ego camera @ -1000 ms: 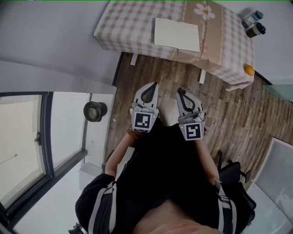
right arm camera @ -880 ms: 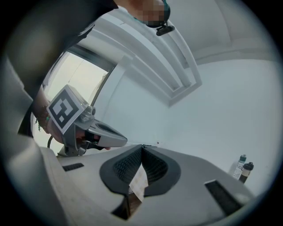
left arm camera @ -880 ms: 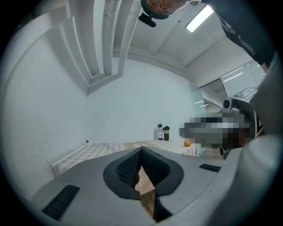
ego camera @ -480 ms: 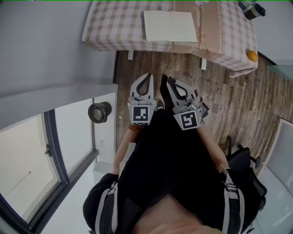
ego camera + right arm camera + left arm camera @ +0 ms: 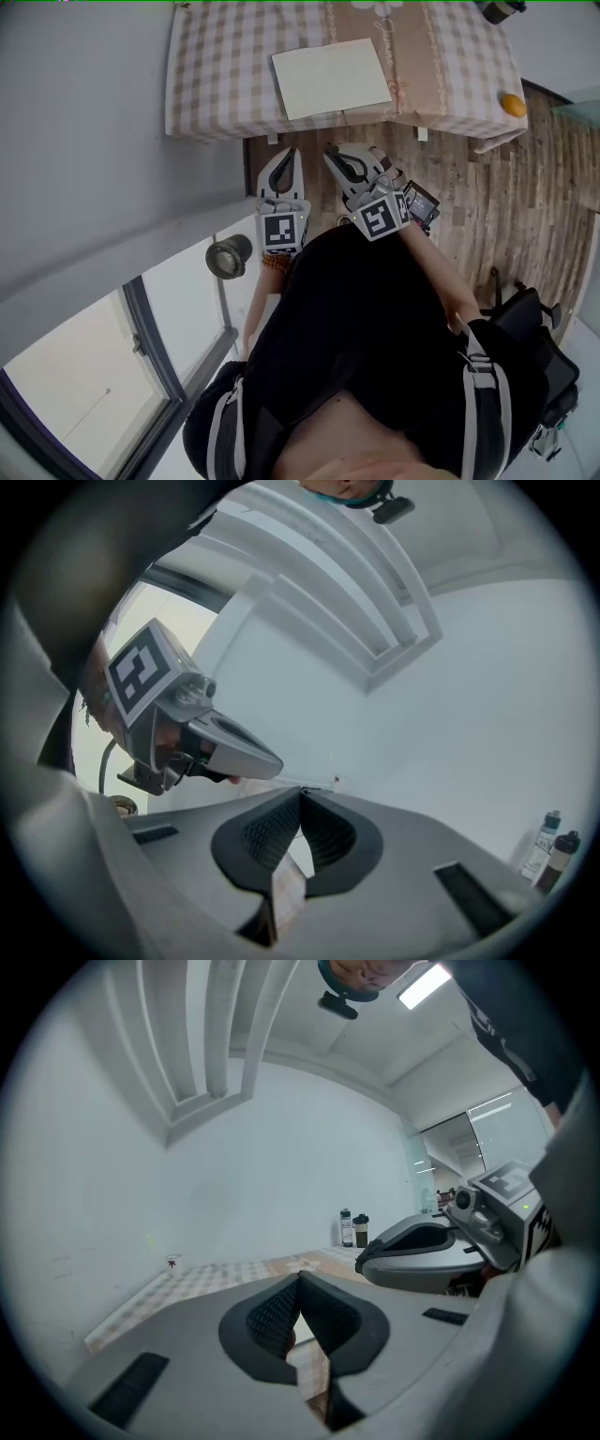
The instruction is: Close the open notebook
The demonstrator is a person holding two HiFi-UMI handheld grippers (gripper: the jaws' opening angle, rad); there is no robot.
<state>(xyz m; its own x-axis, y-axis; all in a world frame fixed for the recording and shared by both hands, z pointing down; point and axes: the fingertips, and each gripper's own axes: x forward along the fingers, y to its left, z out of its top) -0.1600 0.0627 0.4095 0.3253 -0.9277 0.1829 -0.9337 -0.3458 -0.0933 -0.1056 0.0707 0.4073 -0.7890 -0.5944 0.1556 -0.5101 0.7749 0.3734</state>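
Notebook (image 5: 331,77) lies flat on the table (image 5: 216,66), close to the front edge, with a pale page facing up. A checked cloth covers the table. An orange (image 5: 513,105) sits at the right corner of the table, well apart from the notebook. Two bottles (image 5: 346,1227) stand side by side at the back of the table, by the wall.

The left gripper (image 5: 285,151) and the right gripper (image 5: 329,149) are held side by side in front of the table, above the wood floor (image 5: 487,206). Both point toward the table. The right one leans in, so the two tips are near each other. Neither one touches the notebook.

The left gripper's jaws are pressed together with nothing between them. The right gripper's jaws are pressed together too, and they hold nothing.

The person holding them wears black clothes (image 5: 366,319). A round dark thing (image 5: 229,255) sits on the white ledge by the window (image 5: 84,375), to the left of the person. I cannot tell what it is.
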